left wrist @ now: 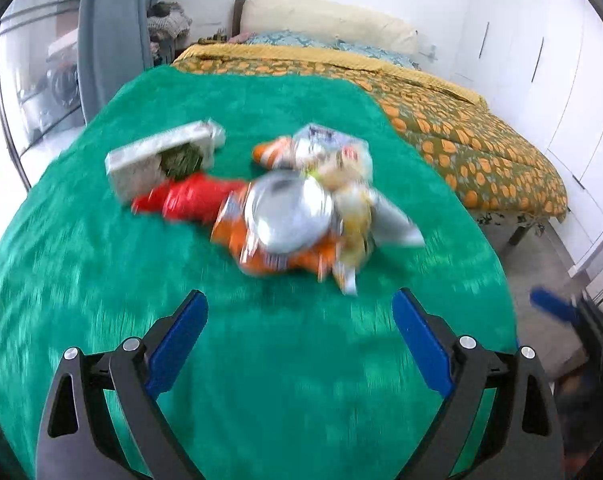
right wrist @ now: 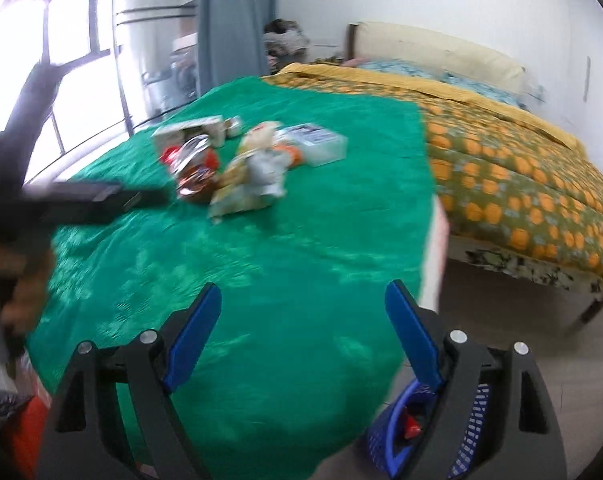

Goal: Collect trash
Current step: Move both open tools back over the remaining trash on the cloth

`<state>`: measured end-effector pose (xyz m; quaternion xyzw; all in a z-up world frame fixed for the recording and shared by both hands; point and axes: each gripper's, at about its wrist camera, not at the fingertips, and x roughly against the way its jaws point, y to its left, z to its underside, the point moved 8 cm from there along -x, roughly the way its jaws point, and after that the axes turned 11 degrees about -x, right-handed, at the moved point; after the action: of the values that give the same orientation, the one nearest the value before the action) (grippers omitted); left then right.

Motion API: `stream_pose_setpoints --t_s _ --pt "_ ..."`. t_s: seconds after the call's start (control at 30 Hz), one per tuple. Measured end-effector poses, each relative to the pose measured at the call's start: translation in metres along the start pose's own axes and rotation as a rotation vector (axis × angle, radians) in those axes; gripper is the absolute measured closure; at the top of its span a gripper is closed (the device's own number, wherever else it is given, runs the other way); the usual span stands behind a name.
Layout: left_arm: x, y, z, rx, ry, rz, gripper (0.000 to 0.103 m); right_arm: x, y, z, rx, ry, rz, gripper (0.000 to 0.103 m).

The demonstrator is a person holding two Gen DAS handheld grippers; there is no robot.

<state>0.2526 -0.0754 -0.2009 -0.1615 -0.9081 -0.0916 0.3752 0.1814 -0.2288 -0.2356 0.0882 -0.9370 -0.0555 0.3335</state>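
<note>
A heap of trash (left wrist: 301, 208) lies on the green cloth (left wrist: 261, 360): a silver foil plate (left wrist: 289, 216), an orange wrapper (left wrist: 269, 260), a red wrapper (left wrist: 189, 196), a white carton (left wrist: 157, 156) and pale bags. My left gripper (left wrist: 299, 296) hovers open just short of the heap, nothing between its fingers. In the right wrist view the same heap (right wrist: 241, 164) sits further off. My right gripper (right wrist: 304, 288) is open and empty above the cloth's near right part. A blue mesh basket (right wrist: 473, 432) stands on the floor below its right finger, something red inside.
A bed with an orange-patterned quilt (right wrist: 521, 184) runs along the right of the cloth-covered surface (right wrist: 181, 240). A blue-grey curtain (right wrist: 237, 20) and windows are at the back left. The blurred left gripper body (right wrist: 101, 198) and a hand (right wrist: 25, 292) cross the right wrist view's left side.
</note>
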Motion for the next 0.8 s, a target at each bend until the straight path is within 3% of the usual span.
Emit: stream_pose_setpoints --t_s 0.13,0.27,0.4,0.57,0.8 --pt "-0.029 0.004 -0.021 -0.010 0.005 -0.061 0.011 -0.004 0.005 0.003 0.005 0.002 -0.003 0.021" --pt "-0.034 0.033 -0.022 0.077 0.023 -0.082 0.010 -0.004 -0.004 0.002 -0.021 0.000 0.005 0.021" --pt "-0.005 0.074 0.005 0.130 0.028 -0.092 0.010 0.001 -0.011 0.001 -0.041 -0.005 0.000 0.021" --pt "0.032 0.133 0.052 0.162 0.055 -0.160 0.010 0.005 -0.005 -0.003 -0.032 -0.007 -0.026 0.021" --pt "0.035 0.119 0.055 0.091 0.011 -0.005 0.006 0.001 0.018 0.007 0.048 0.004 -0.032 0.021"
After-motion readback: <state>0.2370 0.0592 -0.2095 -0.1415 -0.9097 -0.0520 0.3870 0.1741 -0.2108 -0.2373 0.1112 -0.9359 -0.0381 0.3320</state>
